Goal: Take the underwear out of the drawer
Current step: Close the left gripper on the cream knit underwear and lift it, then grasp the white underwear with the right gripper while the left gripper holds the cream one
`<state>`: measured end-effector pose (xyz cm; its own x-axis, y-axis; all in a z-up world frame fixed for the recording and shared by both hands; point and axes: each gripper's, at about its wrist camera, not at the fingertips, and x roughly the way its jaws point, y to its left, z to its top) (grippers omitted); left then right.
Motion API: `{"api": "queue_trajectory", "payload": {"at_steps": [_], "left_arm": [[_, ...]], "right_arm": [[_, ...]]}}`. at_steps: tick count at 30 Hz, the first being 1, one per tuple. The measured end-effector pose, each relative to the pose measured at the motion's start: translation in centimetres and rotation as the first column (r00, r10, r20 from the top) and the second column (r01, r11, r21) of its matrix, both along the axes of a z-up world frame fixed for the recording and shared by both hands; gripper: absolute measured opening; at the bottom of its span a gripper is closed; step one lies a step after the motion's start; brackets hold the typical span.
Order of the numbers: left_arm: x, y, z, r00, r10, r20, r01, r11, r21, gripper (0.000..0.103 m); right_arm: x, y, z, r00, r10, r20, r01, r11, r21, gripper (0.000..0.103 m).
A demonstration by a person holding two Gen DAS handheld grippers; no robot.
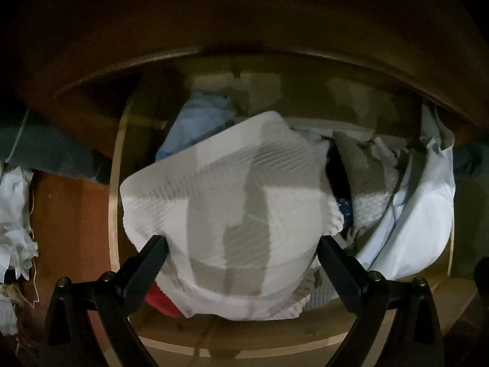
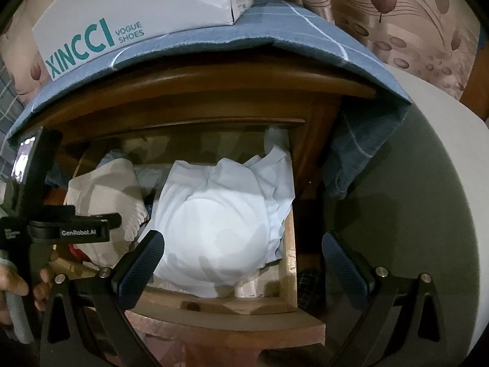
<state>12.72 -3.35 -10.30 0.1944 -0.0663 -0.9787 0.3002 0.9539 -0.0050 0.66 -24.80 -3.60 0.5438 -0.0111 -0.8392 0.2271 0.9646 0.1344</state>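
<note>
While left gripper [image 1: 243, 249] fingers straddle white underwear [image 1: 226, 202] in drawer [image 2: 232, 305], right gripper [image 2: 243, 250] hovers, fingers spread.

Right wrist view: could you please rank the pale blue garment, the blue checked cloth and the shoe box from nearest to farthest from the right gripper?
1. Pale blue garment, in the open drawer just ahead of the right gripper.
2. Blue checked cloth, draped over the cabinet top above the drawer.
3. Shoe box, upper left, resting on that cloth.
</note>
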Motion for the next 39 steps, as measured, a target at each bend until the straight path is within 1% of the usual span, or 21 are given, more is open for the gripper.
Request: {"api": "queue_trajectory", "payload": {"at_steps": [2, 3, 4, 6, 7, 8, 10, 13, 17, 21, 23, 24, 26, 28, 31, 33, 35, 36, 37, 39], "left_arm": [[0.0, 0.0, -0.1, 1.0, 0.003, -0.008, -0.003, 1.0, -0.001, 0.1], [0.0, 0.0, -0.1, 1.0, 0.006, -0.001, -0.006, 1.0, 0.005, 0.094], [0.0, -0.1, -0.3, 1.0, 0.003, -0.002, -0.003, 1.0, 0.018, 0.083], [-0.3, -0.4, -0.2, 1.0, -0.007, -0.001, 0.007, 0.999, 0.044, 0.07], [-0.5, -0.6, 0.0, 1.0, -0.013, 0.005, 0.012, 0.999, 0.048, 0.061], [-0.7, -0.7, 0.1, 1.0, -0.016, 0.01, 0.015, 0.999, 0.051, 0.056], [-1.1, -0.6, 0.4, 1.0, -0.019, 0.012, 0.019, 0.999, 0.036, 0.041], [-1.5, -0.2, 0.9, 1.0, -0.012, 0.014, 0.012, 1.0, 0.009, 0.033], [-2.6, 0.9, 2.3, 1.0, 0.001, 0.018, 0.0, 0.999, -0.041, 0.031], [-3.8, 1.8, 4.1, 0.997, 0.001, 0.074, 0.004, 0.998, -0.065, 0.031], [-4.1, 2.5, 5.0, 0.996, 0.014, 0.091, -0.005, 0.995, -0.096, 0.031], [-4.3, 3.0, 5.5, 0.995, 0.035, 0.097, -0.023, 0.993, -0.117, 0.031], [-4.5, 3.6, 6.1, 0.993, 0.039, 0.108, -0.024, 0.99, -0.138, 0.031], [-5.2, 4.2, 6.9, 0.991, 0.049, 0.128, -0.029, 0.988, -0.153, 0.031], [-5.8, 4.9, 7.4, 0.99, 0.058, 0.13, -0.034, 0.982, -0.184, 0.031], [-6.2, 5.1, 7.7, 0.988, 0.056, 0.145, -0.028, 0.982, -0.185, 0.031], [-6.3, 5.0, 8.1, 0.985, 0.046, 0.164, -0.017, 0.985, -0.174, 0.031], [-6.4, 4.9, 8.1, 0.985, 0.041, 0.17, -0.012, 0.986, -0.165, 0.031], [-6.4, 4.9, 8.1, 0.985, 0.043, 0.17, -0.014, 0.986, -0.164, 0.031], [-6.3, 4.9, 8.0, 0.985, 0.043, 0.167, -0.015, 0.986, -0.164, 0.031]], "right_arm": [[0.1, 0.3, -0.1, 1.0, 0.006, -0.003, -0.006, 1.0, -0.004, 0.102], [0.2, 0.3, -0.1, 1.0, 0.01, -0.005, -0.01, 1.0, -0.008, 0.102], [0.2, 0.5, -0.1, 1.0, 0.012, -0.007, -0.012, 1.0, -0.011, 0.102], [0.3, 0.6, -0.2, 1.0, 0.016, -0.01, -0.016, 1.0, -0.011, 0.102], [0.4, 0.7, -0.2, 1.0, 0.017, -0.014, -0.017, 1.0, -0.015, 0.102], [0.5, 0.8, -0.3, 1.0, 0.018, -0.018, -0.018, 1.0, -0.023, 0.102], [0.6, 1.0, -0.4, 0.999, 0.023, -0.026, -0.024, 0.999, -0.033, 0.102], [0.8, 1.3, -0.6, 0.998, 0.035, -0.042, -0.037, 0.999, -0.026, 0.102], [1.4, 2.1, -1.1, 0.995, 0.073, -0.066, -0.074, 0.997, -0.006, 0.102], [2.2, 2.9, -0.8, 0.989, 0.129, -0.066, -0.13, 0.992, -0.007, 0.102], [3.0, 3.1, -1.3, 0.983, 0.156, -0.101, -0.155, 0.988, 0.013, 0.102], [3.5, 3.2, -1.8, 0.976, 0.174, -0.13, -0.174, 0.985, 0.01, 0.102], [4.3, 3.2, -2.4, 0.967, 0.187, -0.171, -0.191, 0.982, -0.009, 0.102], [5.3, 3.3, -3.2, 0.953, 0.209, -0.22, -0.212, 0.977, 0.008, 0.102], [6.5, 3.5, -3.9, 0.936, 0.235, -0.26, -0.235, 0.972, 0.032, 0.102], [7.4, 3.8, -4.5, 0.924, 0.253, -0.287, -0.259, 0.966, 0.02, 0.102], [8.2, 4.4, -5.3, 0.902, 0.278, -0.33, -0.294, 0.956, 0.0, 0.102], [8.6, 4.8, -5.9, 0.887, 0.289, -0.361, -0.314, 0.949, -0.012, 0.102], [8.9, 5.1, -6.5, 0.874, 0.299, -0.384, -0.333, 0.943, -0.025, 0.102], [9.2, 5.5, -7.1, 0.86, 0.305, -0.408, -0.352, 0.935, -0.043, 0.102]]}}
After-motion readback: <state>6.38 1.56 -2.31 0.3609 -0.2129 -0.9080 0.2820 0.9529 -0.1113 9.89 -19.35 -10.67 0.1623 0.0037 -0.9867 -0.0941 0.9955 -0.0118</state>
